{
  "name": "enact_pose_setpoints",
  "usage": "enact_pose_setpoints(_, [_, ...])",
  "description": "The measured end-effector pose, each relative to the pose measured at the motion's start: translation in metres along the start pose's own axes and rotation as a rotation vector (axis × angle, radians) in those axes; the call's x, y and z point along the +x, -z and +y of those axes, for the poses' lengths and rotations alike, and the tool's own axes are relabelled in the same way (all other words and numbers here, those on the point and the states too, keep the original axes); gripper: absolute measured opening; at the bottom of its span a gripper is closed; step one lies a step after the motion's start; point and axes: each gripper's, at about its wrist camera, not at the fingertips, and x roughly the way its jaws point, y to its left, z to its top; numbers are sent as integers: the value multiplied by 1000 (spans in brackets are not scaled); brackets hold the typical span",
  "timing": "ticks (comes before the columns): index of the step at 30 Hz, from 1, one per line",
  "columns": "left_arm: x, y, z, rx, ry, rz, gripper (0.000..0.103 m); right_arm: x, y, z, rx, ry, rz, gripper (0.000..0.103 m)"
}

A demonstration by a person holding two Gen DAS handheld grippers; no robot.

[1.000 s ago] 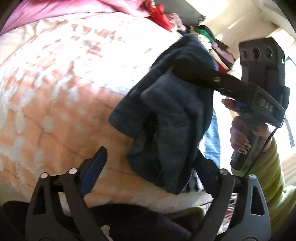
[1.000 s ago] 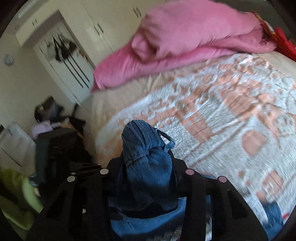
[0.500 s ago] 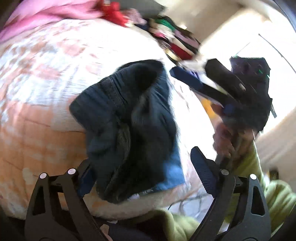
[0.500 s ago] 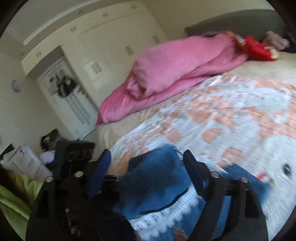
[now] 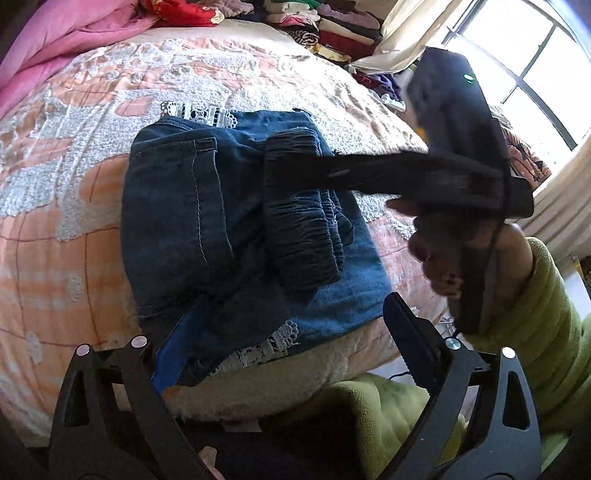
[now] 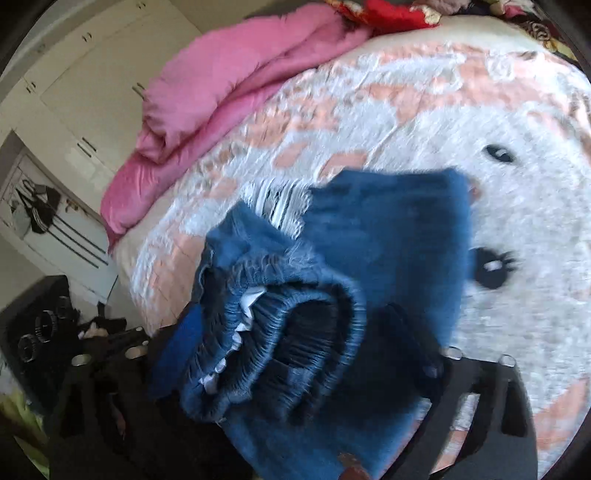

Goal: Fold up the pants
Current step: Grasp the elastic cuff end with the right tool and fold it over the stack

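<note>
The blue denim pants (image 5: 207, 206), trimmed with white lace, lie folded near the front edge of the patterned bedspread (image 5: 74, 229). My left gripper (image 5: 288, 343) hangs open over their near edge. Its left blue pad (image 5: 173, 354) rests against the denim and the other finger stands clear to the right. My right gripper (image 5: 273, 170) reaches in from the right, held by a hand in a green sleeve (image 5: 535, 314). In the right wrist view its jaws are closing on the bunched elastic waistband (image 6: 295, 321), which fills the gap of this gripper (image 6: 291, 332).
A pink duvet (image 6: 229, 81) lies heaped at the far side of the bed. Stacked clothes (image 5: 332, 26) sit beyond the bed by a bright window (image 5: 535, 74). White wardrobe doors (image 6: 92, 103) and dark clutter (image 6: 44, 325) stand on the left.
The pants hung bunched from my right gripper and now lie folded on the bed. That gripper let go, then came back onto the waistband. Both hands swept sideways and rolled.
</note>
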Motion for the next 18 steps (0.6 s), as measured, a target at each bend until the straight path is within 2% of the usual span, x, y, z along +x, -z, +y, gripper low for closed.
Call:
enact_pose_setpoints(1, [-1, 0, 1, 1, -1, 1, 88, 2, 1, 5, -6, -34, 2, 39])
enact_pose_setpoints(2, [-1, 0, 1, 0, -1, 3, 88, -1, 2, 10, -16, -66, -6, 36])
enact_pose_setpoints(6, [-2, 0, 8, 3, 13, 1, 89, -32, 8, 24, -82, -185, -117, 35])
enact_pose_setpoints(8, [0, 0, 8, 4, 24, 4, 89, -33, 12, 11, -75, -136, -128, 35])
enact_pose_setpoints(10, [4, 1, 9, 5, 27, 15, 89, -18, 16, -12, -5, -34, -59, 38])
enact_pose_setpoints(12, [5, 1, 7, 10, 26, 18, 89, -11, 22, -25, 48, -18, -43, 42])
enact_pose_setpoints(14, [4, 1, 7, 10, 28, 17, 89, -15, 22, -23, 41, -4, -55, 51])
enact_pose_setpoints(18, [-1, -1, 10, -1, 26, 9, 89, -29, 23, -11, -34, 95, -82, 65])
